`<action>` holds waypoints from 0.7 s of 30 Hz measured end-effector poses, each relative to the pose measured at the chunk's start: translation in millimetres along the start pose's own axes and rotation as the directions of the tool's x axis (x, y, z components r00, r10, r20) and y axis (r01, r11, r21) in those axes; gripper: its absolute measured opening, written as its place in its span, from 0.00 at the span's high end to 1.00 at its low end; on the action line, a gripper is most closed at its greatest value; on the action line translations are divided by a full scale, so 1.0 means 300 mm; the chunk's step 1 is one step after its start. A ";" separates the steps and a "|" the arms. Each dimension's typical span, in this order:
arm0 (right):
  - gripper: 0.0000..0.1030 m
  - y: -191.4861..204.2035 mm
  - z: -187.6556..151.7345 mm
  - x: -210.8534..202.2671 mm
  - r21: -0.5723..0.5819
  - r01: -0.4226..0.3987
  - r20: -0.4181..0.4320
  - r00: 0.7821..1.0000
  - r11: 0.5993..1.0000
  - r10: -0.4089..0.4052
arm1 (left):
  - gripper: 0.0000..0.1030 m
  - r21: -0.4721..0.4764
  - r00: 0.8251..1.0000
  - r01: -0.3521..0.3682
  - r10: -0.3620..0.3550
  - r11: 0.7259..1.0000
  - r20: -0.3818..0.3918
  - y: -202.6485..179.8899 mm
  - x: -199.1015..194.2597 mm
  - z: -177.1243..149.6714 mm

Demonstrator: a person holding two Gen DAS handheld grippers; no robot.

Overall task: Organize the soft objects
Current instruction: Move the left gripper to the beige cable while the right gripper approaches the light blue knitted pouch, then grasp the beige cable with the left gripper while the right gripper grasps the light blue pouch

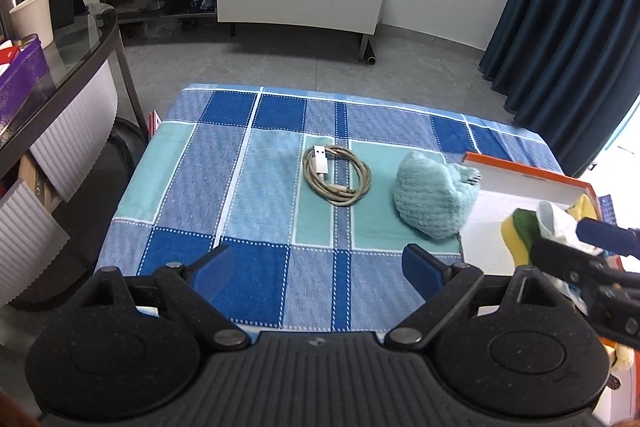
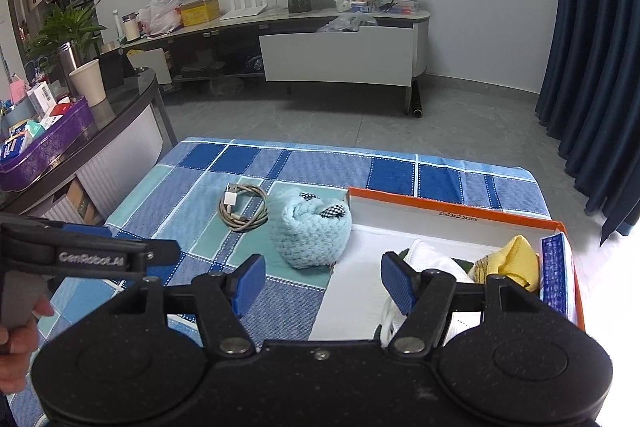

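- The left gripper (image 1: 318, 269) is released, jaws wide apart, above the cloth (image 1: 192, 163), holding nothing.
- The right gripper (image 2: 322, 283) is also released and empty, over the near edge of the box (image 2: 452, 209).
- The plush (image 2: 310, 231) lies on the cloth, touching the box.
- The cable (image 1: 336, 175) lies coiled just beside the plush.
- A yellow item (image 2: 516, 261) lies inside the box.

Open checked tablecloth (image 1: 240, 187) across the left and near parts, passable from the near edge up to the coiled cable (image 1: 336, 175). Narrow strip of bare cloth between cable and fluffy teal plush (image 1: 432, 199); plush pressed against the left wall of the orange-rimmed box (image 2: 452, 205), blocking approach from that side. Box interior partly taken by white cloth (image 2: 432, 259) and yellow item (image 2: 516, 259), bare white floor toward its left.
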State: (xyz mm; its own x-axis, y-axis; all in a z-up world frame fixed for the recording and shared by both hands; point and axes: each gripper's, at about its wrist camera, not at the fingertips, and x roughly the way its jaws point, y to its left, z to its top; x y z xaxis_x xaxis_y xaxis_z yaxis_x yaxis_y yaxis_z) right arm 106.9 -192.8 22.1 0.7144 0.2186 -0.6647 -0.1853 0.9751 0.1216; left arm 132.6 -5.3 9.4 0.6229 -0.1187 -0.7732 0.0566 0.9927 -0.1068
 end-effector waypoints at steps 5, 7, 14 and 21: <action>0.24 -0.006 -0.004 0.007 0.005 -0.005 -0.001 1.000 1.000 0.005 | 0.06 -0.001 1.000 -0.014 0.014 1.000 -0.001 0.013 0.085 0.034; 0.24 -0.014 -0.004 0.010 0.007 -0.002 0.000 1.000 1.000 0.002 | 0.06 0.007 1.000 -0.017 0.017 1.000 -0.010 0.008 0.124 0.049; 0.24 -0.043 -0.001 0.033 0.027 -0.005 -0.004 1.000 1.000 0.005 | 0.06 0.048 0.999 -0.031 0.032 0.998 -0.014 -0.029 0.251 0.086; 0.23 -0.064 0.001 0.054 0.042 -0.012 -0.006 1.000 0.999 0.012 | 0.06 0.057 0.999 -0.047 0.048 0.997 -0.016 -0.052 0.352 0.100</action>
State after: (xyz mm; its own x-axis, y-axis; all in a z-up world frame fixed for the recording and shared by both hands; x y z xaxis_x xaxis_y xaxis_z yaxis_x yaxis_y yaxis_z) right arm 122.3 -208.0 9.3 0.7084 0.2299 -0.6673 -0.1647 0.9732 0.1604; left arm 221.0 -32.6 -51.7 0.6122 -0.0714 -0.7875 0.0718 0.9968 -0.0345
